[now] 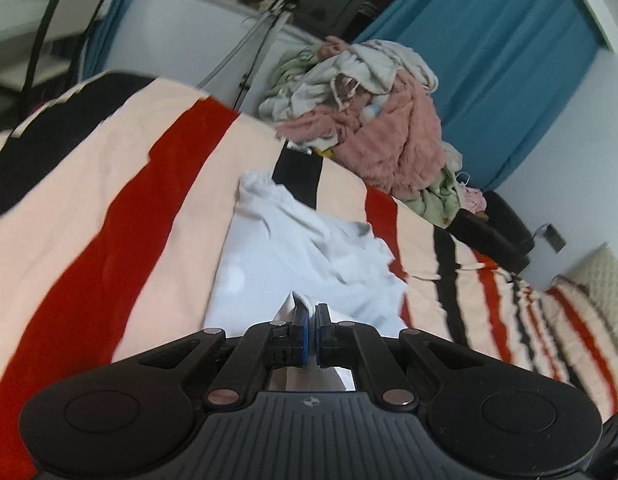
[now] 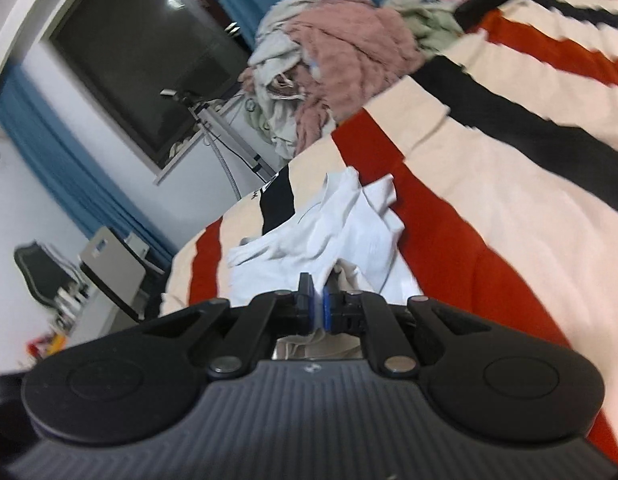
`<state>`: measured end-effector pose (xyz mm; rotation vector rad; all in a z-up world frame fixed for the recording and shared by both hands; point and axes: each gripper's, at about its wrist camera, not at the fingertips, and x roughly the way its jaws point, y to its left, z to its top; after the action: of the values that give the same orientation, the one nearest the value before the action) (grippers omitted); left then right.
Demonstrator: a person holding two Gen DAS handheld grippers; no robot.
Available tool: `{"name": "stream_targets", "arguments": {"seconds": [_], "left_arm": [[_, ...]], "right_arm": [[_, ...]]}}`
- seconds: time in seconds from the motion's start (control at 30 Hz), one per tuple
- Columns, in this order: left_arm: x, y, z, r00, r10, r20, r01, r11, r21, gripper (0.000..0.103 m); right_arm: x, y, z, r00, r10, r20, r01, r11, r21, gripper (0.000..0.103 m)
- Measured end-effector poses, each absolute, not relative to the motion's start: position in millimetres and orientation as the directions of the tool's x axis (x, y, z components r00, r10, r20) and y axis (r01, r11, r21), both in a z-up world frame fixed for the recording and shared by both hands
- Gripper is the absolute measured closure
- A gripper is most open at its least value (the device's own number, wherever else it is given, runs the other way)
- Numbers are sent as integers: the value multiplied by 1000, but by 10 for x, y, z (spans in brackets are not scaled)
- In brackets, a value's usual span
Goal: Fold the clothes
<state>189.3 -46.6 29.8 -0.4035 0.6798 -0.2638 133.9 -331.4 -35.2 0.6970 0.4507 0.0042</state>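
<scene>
A white garment (image 1: pixel 293 256) lies rumpled on the striped bedspread (image 1: pixel 109 184). My left gripper (image 1: pixel 311 316) is shut on a near edge of it, the cloth pinched between the blue pads. In the right wrist view the same white garment (image 2: pixel 341 224) stretches away from my right gripper (image 2: pixel 317 300), which is shut on another edge of it. Both grippers hold the cloth just above the bedspread (image 2: pixel 509 216).
A heap of unfolded clothes (image 1: pixel 373 120), pink and pale green, sits at the far end of the bed, and shows in the right wrist view (image 2: pixel 337 64) too. A tripod (image 1: pixel 261 36) stands beyond the bed. Blue curtains (image 1: pixel 509 56) and a dark window (image 2: pixel 149 60) line the walls.
</scene>
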Motion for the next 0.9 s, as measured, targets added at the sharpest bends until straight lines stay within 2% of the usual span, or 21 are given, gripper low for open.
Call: {"name": "stream_targets", "arguments": {"seconds": [0.07,0.2,0.4,0.5,0.53,0.57,0.6,0.63,0.73,0.8,0.9], "left_arm": [[2079,-559,157,763,-347,-545,126,907,-401,100],[2436,-689,-145,768,-309,-561,139,935,-326,100],[2774,-668,-613,723,-298,-623,136,946,-295,98],[2786,-654,-628,721,-299,-626,149,948,-281,94],[2765,-658,-593,720,-301,-625,156,948,-277,79],[2737,-662,-546,720,-307,-622,166,947,-275,69],[2693,-665,-485,725,-311,-614,177,946,-270,41],[2637,-663,-417,740,-302,-602,177,950,-258,20],[2398,-623,-189,810,-259,-525,170,962,-212,9],[2272,-600,-62,824,-244,-511,169,967,-189,1],[2042,-569,90,849,-210,-485,154,976,-153,1]], "right_arm": [[1517,-3286,-483,911,139,-388,121,810,574,95],[1806,-3179,-645,894,118,-433,107,881,460,95],[2035,-3041,-780,859,89,-504,91,943,320,93],[2073,-2985,-774,838,72,-541,92,958,270,88],[2051,-2973,-744,839,80,-539,80,960,268,77],[2029,-2960,-714,839,89,-536,69,961,267,51],[2003,-2947,-683,841,96,-532,58,962,266,36],[1937,-2933,-633,854,97,-512,52,962,270,13],[1747,-2903,-482,886,67,-458,50,970,239,13],[1639,-2885,-394,902,51,-429,48,975,217,13],[1444,-2859,-256,924,33,-382,42,981,188,13]]}}
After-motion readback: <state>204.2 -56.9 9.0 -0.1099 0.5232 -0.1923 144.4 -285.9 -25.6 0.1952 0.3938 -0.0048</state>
